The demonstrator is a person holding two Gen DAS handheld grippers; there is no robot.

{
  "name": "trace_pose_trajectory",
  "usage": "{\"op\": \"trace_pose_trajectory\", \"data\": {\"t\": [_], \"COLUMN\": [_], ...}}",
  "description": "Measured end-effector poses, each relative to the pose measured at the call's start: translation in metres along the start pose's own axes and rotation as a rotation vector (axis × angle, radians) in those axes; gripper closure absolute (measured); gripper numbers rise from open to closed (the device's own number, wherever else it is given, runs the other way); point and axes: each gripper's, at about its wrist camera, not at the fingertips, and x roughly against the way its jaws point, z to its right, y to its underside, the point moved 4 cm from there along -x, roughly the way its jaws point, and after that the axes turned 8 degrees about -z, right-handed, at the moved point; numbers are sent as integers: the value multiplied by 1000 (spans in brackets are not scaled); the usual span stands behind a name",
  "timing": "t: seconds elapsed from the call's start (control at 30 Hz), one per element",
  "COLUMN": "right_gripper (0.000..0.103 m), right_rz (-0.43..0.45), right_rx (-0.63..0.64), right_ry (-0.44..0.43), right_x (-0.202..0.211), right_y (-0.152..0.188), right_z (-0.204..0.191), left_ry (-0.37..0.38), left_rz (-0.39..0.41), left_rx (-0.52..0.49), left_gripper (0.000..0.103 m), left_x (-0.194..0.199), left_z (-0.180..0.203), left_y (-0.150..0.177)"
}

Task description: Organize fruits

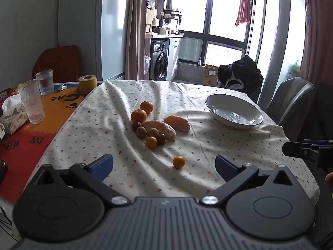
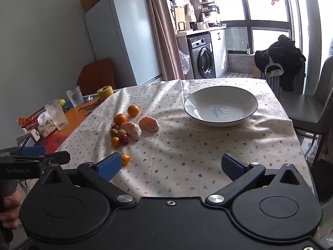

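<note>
Both our grippers hang spread and empty above the floral tablecloth [image 1: 208,145].
Our left gripper [image 1: 164,165] faces a lone kumquat [image 1: 179,161]; our right gripper [image 2: 171,165] faces the white bowl [image 2: 220,105], fruit pile [image 2: 131,129] leftward.

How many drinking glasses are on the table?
2. A tall glass stands beside the tissue box, and a shorter glass sits farther back, near the yellow tape roll. Others may be out of view.
</note>
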Motion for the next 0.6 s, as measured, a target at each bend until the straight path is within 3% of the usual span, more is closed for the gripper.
{"op": "trace_pose_trajectory", "data": {"t": [0.6], "right_gripper": [0], "right_rz": [-28], "right_rx": [35], "right_ry": [15], "right_x": [-7], "right_y": [-1], "right_z": [-6], "left_ry": [24], "left_rz": [6], "left_rx": [18], "left_gripper": [0], "left_x": [8], "left_z": [-7], "left_y": [1]}}
